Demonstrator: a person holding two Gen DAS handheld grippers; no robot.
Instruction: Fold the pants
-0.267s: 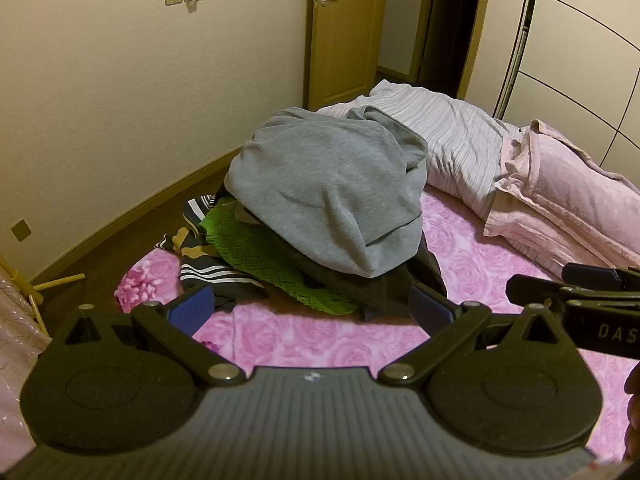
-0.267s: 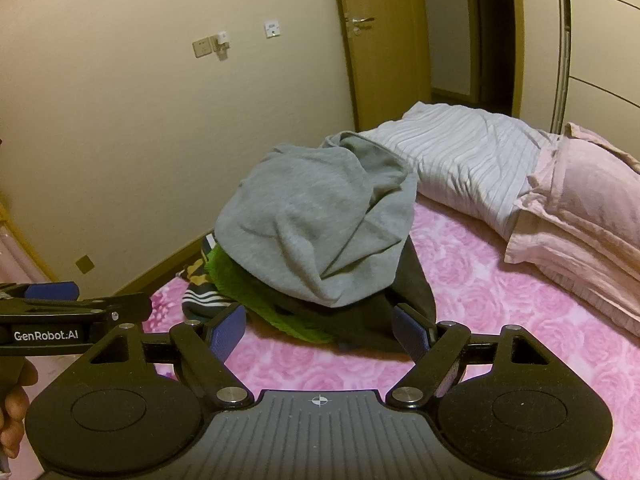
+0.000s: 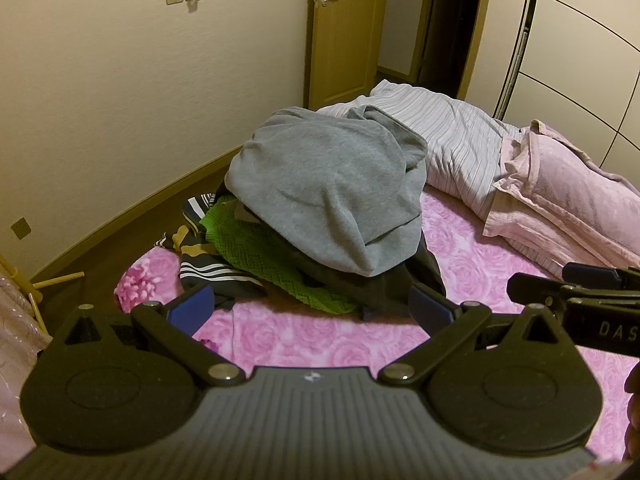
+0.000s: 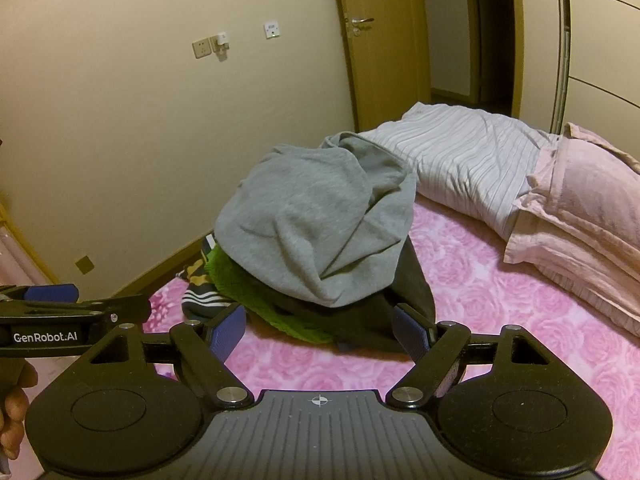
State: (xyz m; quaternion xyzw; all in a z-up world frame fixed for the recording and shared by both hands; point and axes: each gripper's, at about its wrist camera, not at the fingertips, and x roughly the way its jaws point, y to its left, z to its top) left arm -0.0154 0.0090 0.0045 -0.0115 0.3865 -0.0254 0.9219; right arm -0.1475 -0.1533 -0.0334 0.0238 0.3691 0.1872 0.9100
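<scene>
Left wrist view
Left claw [image 3: 310, 306]: hanging wide open over the pink bedspread [image 3: 304, 340], blue pads [image 3: 192, 304] spread far apart, gripping nothing.
Clothes pile: lying just beyond the claw tips, near the bed's left edge.
Grey garment [image 3: 324, 196]: draping over the top of the pile (whether this is the pants cannot be told).
Green knit [image 3: 256, 248]: poking out beneath the grey garment, with a dark piece [image 3: 384, 292] and a striped piece [image 3: 208, 272] under and beside it.
Striped bedding [image 3: 452, 136]: bunching behind the pile, touching the pink pillow [image 3: 568, 188] on the right.
Right claw [image 3: 576, 292]: showing at the right edge as a black bar, well clear of the pile.

Right wrist view
Right claw [image 4: 320, 330]: also standing wide open above the bedspread [image 4: 480, 300], holding nothing.
Grey garment [image 4: 312, 224]: sitting straight ahead atop the green knit [image 4: 256, 300], untouched by either pad.
Left claw [image 4: 76, 312]: reaching in from the left edge, a person's hand [image 4: 16, 412] gripping its handle below.
Door [image 4: 380, 40]: standing behind the bed.
</scene>
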